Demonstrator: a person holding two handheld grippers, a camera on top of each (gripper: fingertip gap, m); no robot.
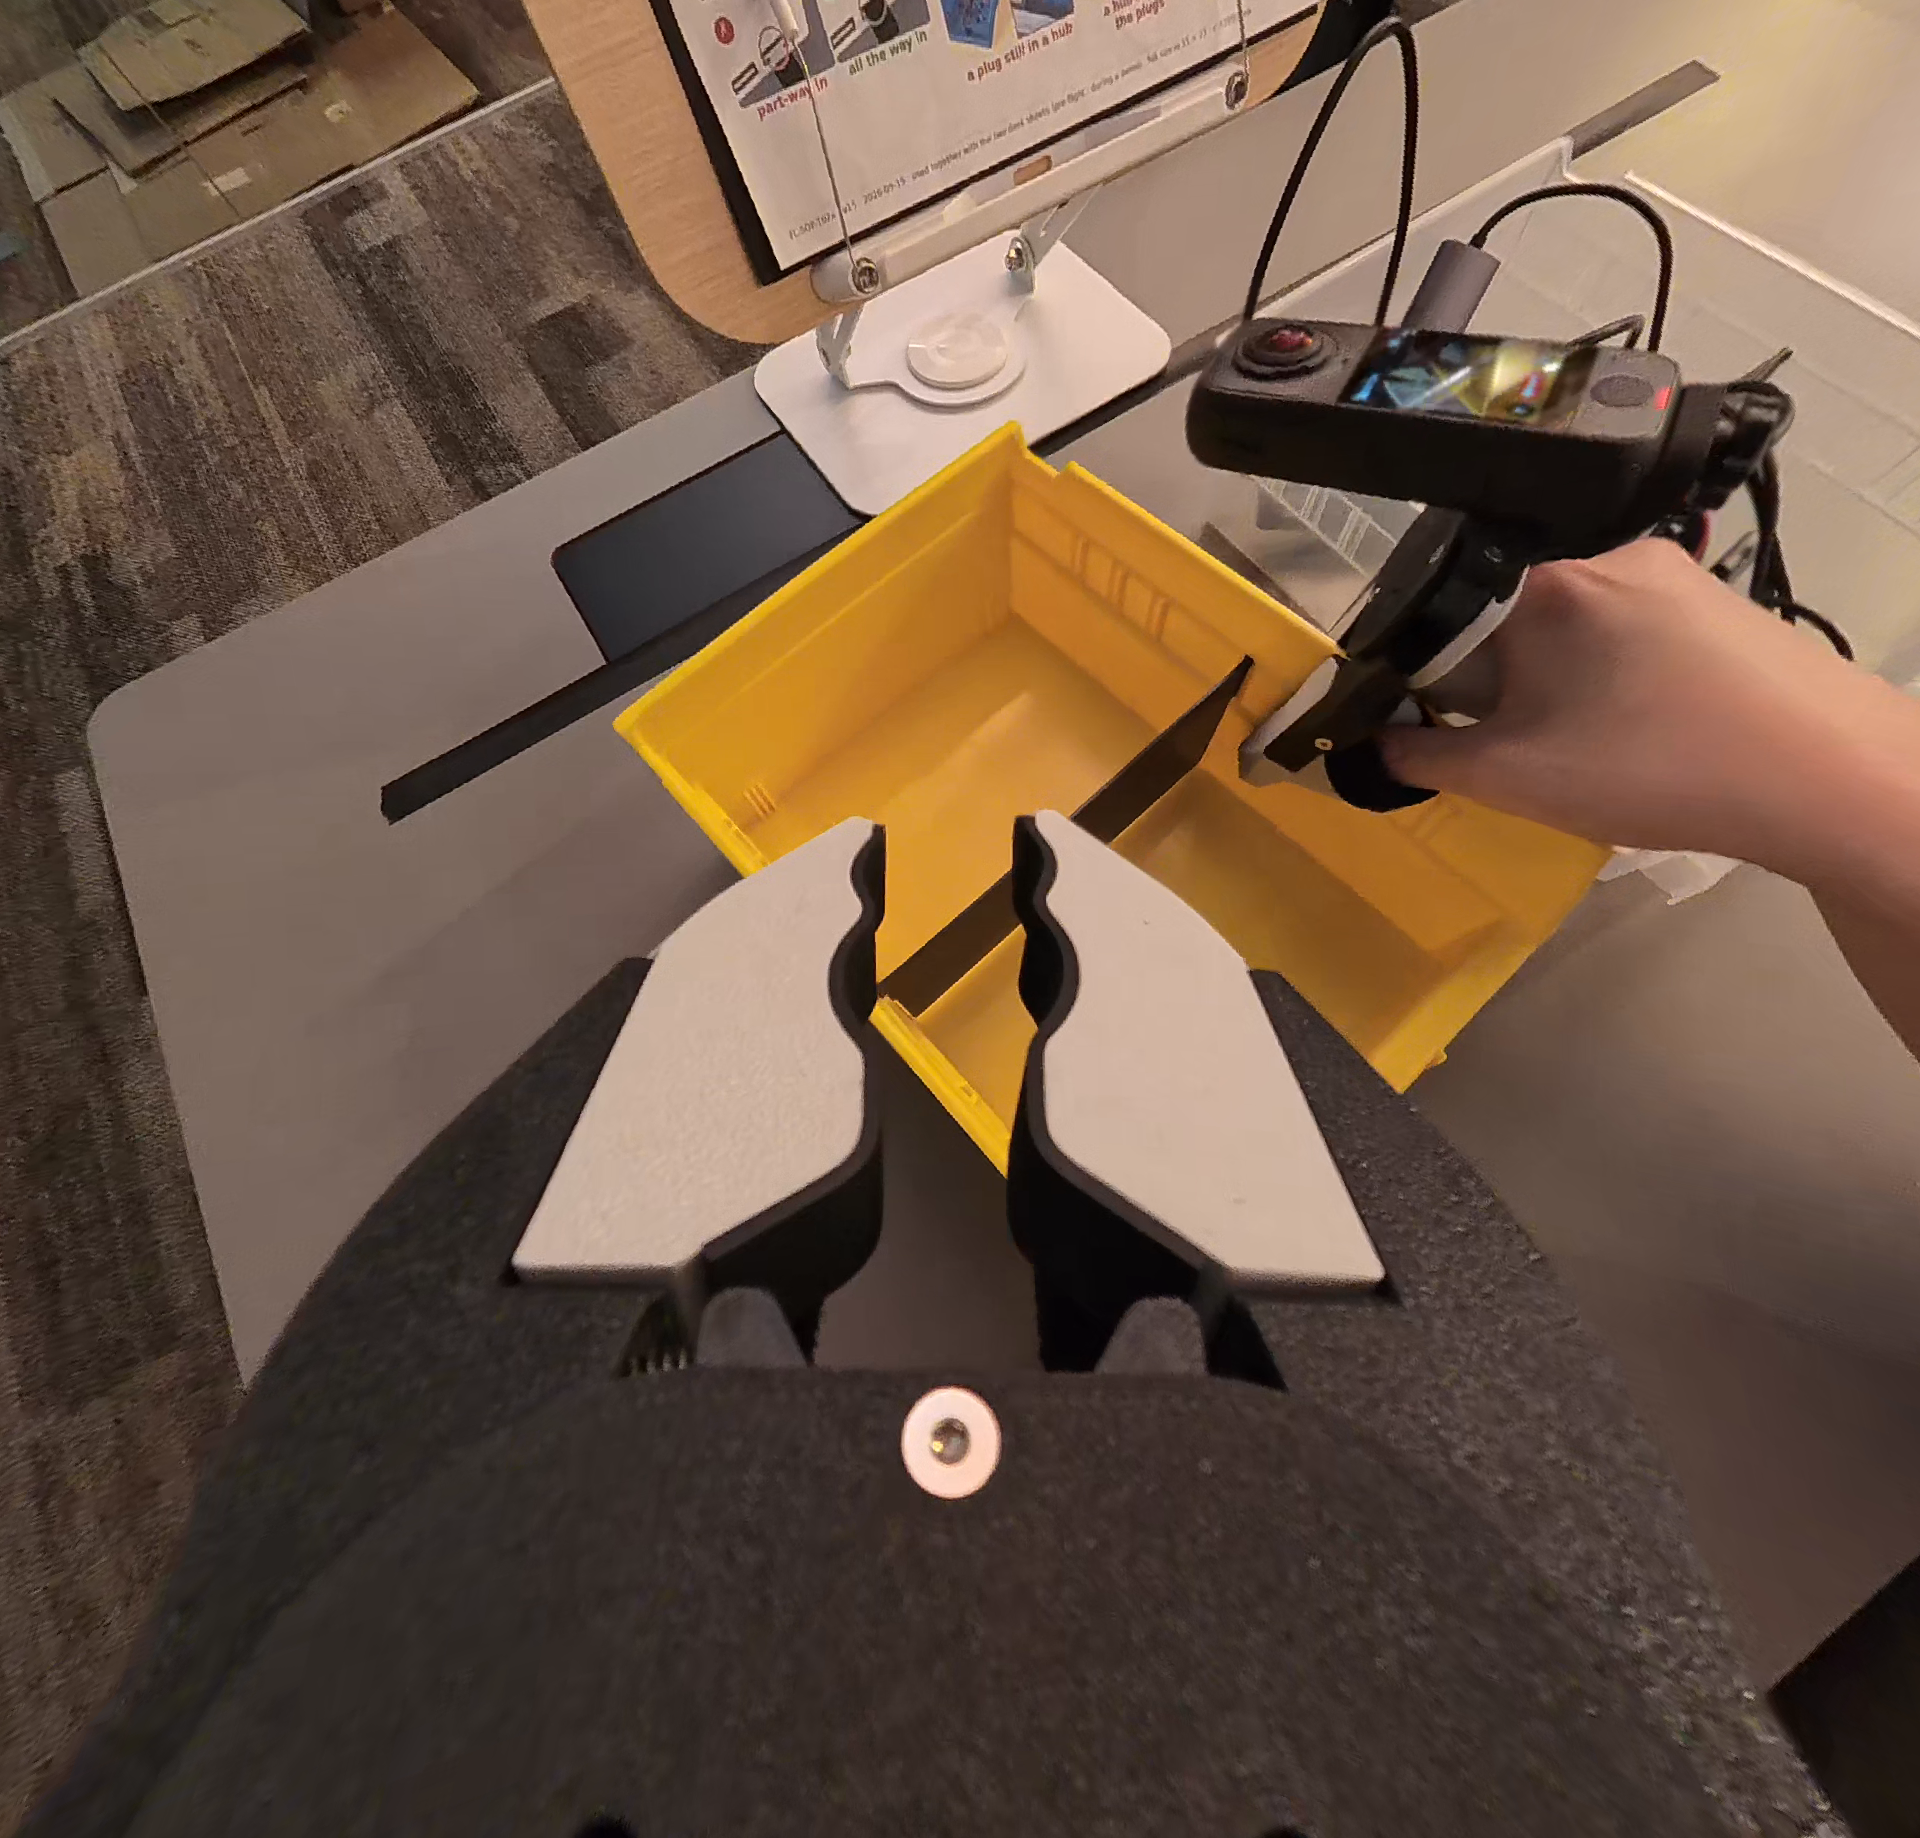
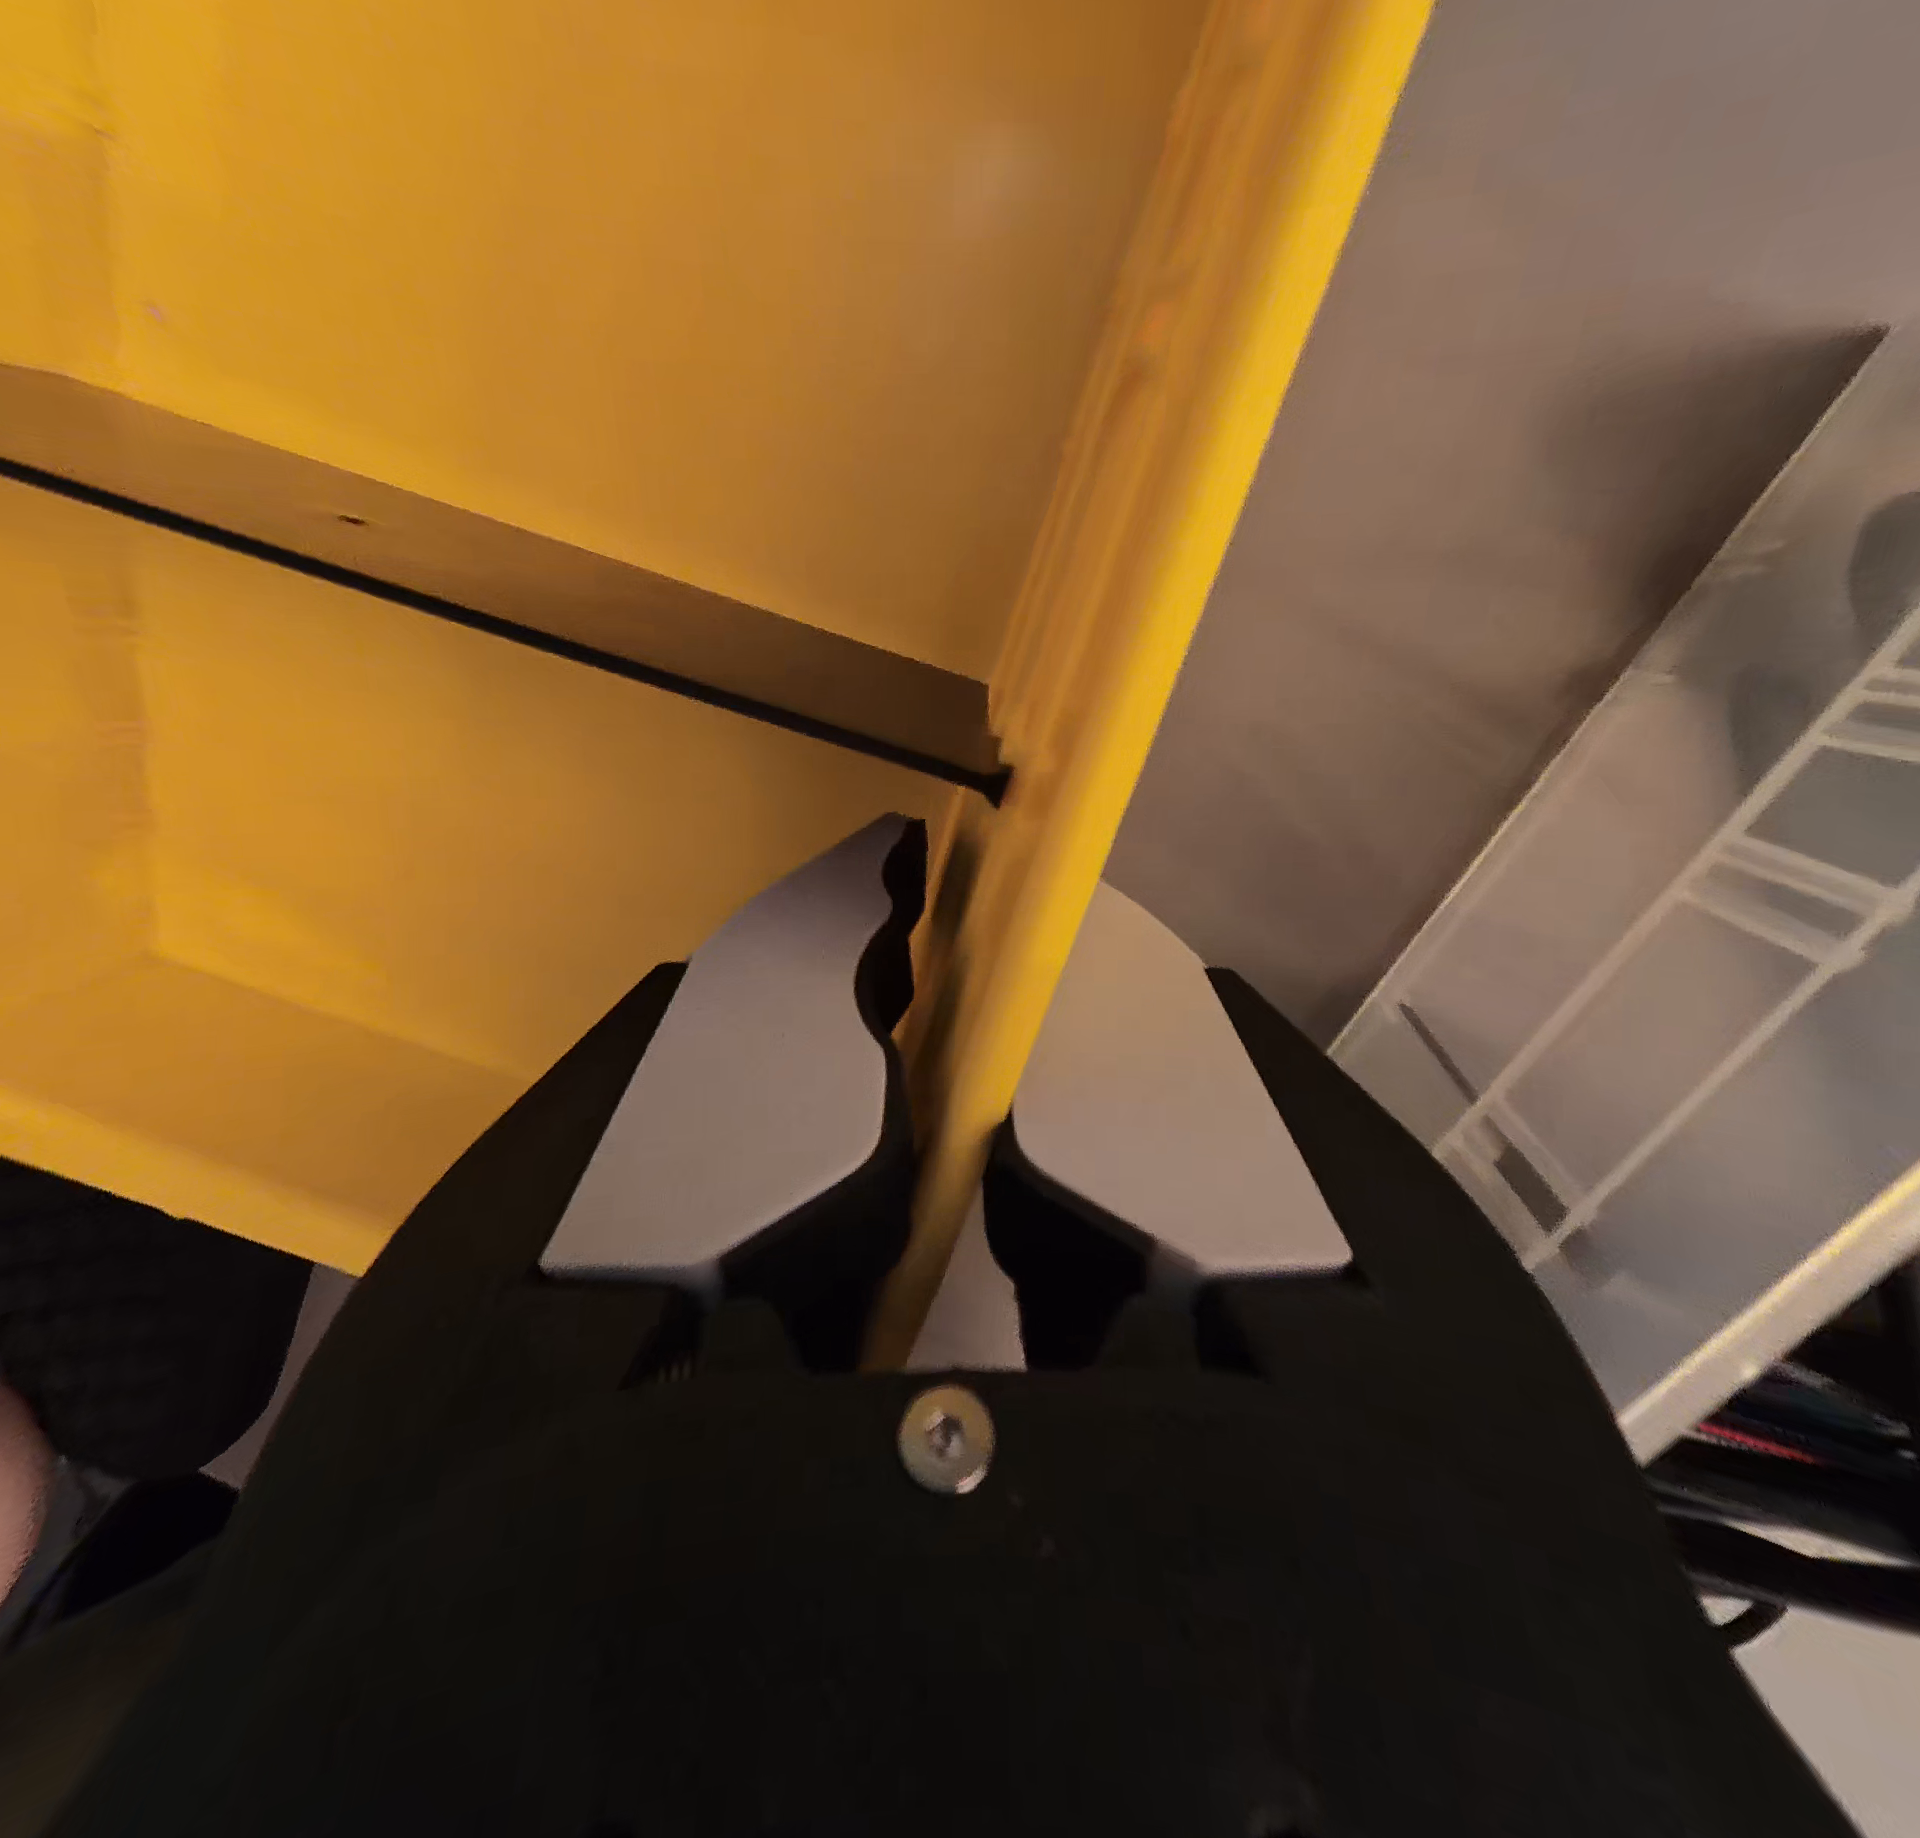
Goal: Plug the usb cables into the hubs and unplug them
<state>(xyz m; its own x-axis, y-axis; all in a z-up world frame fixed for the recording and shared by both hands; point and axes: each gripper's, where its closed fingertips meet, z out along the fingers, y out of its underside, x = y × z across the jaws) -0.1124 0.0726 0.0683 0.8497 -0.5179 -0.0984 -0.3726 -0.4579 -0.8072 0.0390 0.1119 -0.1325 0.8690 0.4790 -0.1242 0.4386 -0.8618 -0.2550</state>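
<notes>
Right gripper (image 2: 961,853) clamped on yellow bin (image 1: 831,635) right wall near black divider (image 1: 1143,760); left gripper (image 1: 948,843) parted, empty, above bin's near edge.

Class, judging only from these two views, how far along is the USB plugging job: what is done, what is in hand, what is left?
Done: nothing visible; the yellow bin with its black divider is empty, and no cables or hubs show.
In hand: the right gripper is clamped on the bin's side wall, one finger inside and one outside. The left gripper hovers open, holding nothing.
Left: seemingly all the plugging and unplugging.
</notes>
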